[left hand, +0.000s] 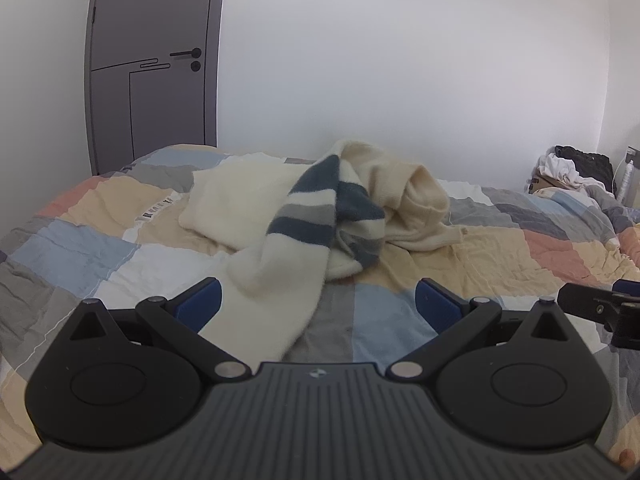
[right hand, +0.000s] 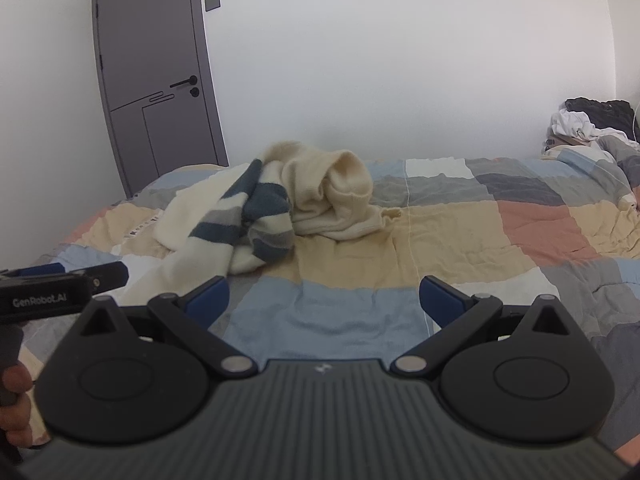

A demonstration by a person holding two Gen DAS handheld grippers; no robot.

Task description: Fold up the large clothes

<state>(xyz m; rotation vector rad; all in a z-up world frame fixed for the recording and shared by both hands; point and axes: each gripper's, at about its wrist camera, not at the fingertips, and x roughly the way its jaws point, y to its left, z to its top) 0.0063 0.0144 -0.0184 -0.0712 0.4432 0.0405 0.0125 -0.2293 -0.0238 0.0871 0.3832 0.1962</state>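
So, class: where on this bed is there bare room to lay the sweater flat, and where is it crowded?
Bare patchwork quilt lies right of the crumpled cream striped sweater, up to the clothes pile at the far right corner. It is crowded at the left, where the sweater lies.

We see the sweater (left hand: 304,216) heaped on the bed (left hand: 460,256), toward its far side, one sleeve trailing forward between the spread fingers of our left claw (left hand: 318,300). Our right claw (right hand: 324,296) hovers beside it to the right, over bare quilt. Behind the bed stands a wall, with a door (left hand: 152,68) at far left and a clothes pile (right hand: 592,120) at far right.
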